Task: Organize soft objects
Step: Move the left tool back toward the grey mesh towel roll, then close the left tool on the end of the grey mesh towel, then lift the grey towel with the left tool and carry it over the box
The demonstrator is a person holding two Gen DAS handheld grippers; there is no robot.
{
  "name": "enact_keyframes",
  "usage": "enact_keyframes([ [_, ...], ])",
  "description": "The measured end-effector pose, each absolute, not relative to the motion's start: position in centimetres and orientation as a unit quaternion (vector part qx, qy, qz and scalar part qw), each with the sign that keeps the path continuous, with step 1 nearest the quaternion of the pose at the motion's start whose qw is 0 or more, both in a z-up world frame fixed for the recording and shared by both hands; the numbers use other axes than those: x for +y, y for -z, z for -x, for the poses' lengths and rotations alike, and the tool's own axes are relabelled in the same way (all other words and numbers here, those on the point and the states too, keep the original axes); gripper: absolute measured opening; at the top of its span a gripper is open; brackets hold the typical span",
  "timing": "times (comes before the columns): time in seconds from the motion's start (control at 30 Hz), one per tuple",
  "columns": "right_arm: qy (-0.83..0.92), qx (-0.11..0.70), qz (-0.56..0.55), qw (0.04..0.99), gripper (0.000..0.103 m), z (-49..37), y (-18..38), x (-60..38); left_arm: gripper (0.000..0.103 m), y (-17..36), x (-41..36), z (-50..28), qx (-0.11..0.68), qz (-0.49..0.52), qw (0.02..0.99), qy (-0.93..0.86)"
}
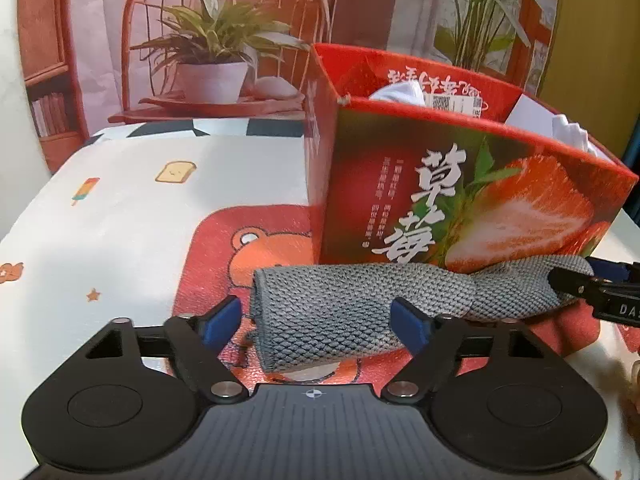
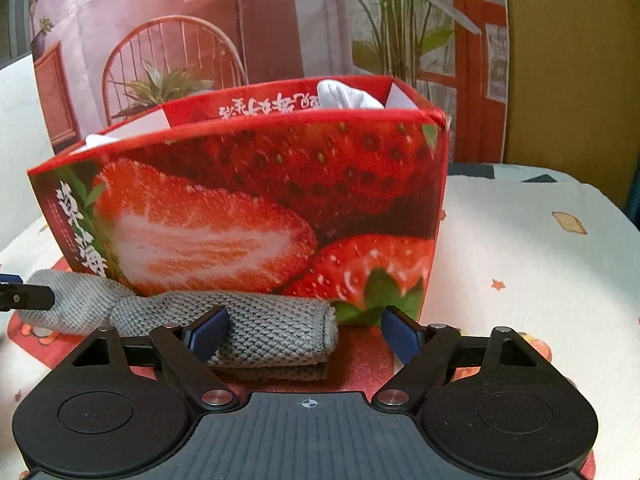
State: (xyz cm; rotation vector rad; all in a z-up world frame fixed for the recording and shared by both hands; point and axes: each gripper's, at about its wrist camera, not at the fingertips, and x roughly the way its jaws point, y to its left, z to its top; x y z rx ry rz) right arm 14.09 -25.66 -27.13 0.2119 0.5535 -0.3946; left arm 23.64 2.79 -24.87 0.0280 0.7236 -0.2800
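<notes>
Left wrist view shows a grey knitted cloth (image 1: 340, 312), rolled or folded into a long bundle, lying on a red bear-print mat (image 1: 224, 256) on the tabletop (image 1: 120, 220), right against the front of a strawberry-printed box (image 1: 460, 200). White soft items (image 1: 400, 90) already sit inside the box, so part of the sorting looks done; the grey cloth is what remains outside. The left hand-held gripper (image 1: 318, 324) straddles one end of the cloth with its jaws apart, its right pad at or near the knit and its left pad clear of it. The right hand-held gripper (image 2: 304, 334) straddles the other end in the same way, released, its right pad well clear. Whether either inner pad already presses the fabric I cannot tell. Left to do: close on both ends, lift, and place the cloth in the box.
</notes>
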Motion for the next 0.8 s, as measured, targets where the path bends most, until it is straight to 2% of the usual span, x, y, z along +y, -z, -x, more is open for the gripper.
enact_keyframes([
  [0.03, 0.193, 0.270, -0.105, 0.937, 0.076, -14.1, 27.2, -25.7, 0.072, 25.1, 2.7, -23.7, 0.354, -0.013, 0.925, 0.138],
  [0.1, 0.187, 0.278, -0.109, 0.936, 0.067, -14.3, 27.5, -25.8, 0.066, 25.6, 2.6, -23.9, 0.358, -0.011, 0.923, 0.142],
  [0.3, 0.167, 0.287, -0.100, 0.938, 0.051, -14.7, 27.9, -25.2, 0.061, 26.1, 2.3, -23.7, 0.347, -0.013, 0.927, 0.144],
  [0.47, 0.159, 0.286, -0.105, 0.939, 0.047, -14.6, 27.9, -25.2, 0.054, 26.2, 2.4, -23.5, 0.344, -0.012, 0.927, 0.148],
  [0.6, 0.152, 0.286, -0.109, 0.940, 0.042, -14.4, 27.9, -25.3, 0.041, 26.1, 2.3, -23.4, 0.346, -0.013, 0.926, 0.150],
  [0.63, 0.152, 0.285, -0.109, 0.940, 0.041, -14.4, 27.9, -25.2, 0.034, 26.0, 2.4, -23.4, 0.346, -0.015, 0.926, 0.149],
  [0.67, 0.152, 0.284, -0.109, 0.940, 0.038, -14.3, 27.8, -25.1, 0.032, 26.0, 2.5, -23.3, 0.346, -0.016, 0.926, 0.147],
  [0.73, 0.146, 0.282, -0.105, 0.942, 0.031, -14.2, 27.7, -24.9, 0.019, 25.8, 2.6, -23.2, 0.346, -0.015, 0.926, 0.148],
  [0.8, 0.144, 0.280, -0.097, 0.944, 0.025, -14.0, 27.6, -24.6, 0.014, 25.4, 2.9, -23.0, 0.343, -0.014, 0.927, 0.150],
])
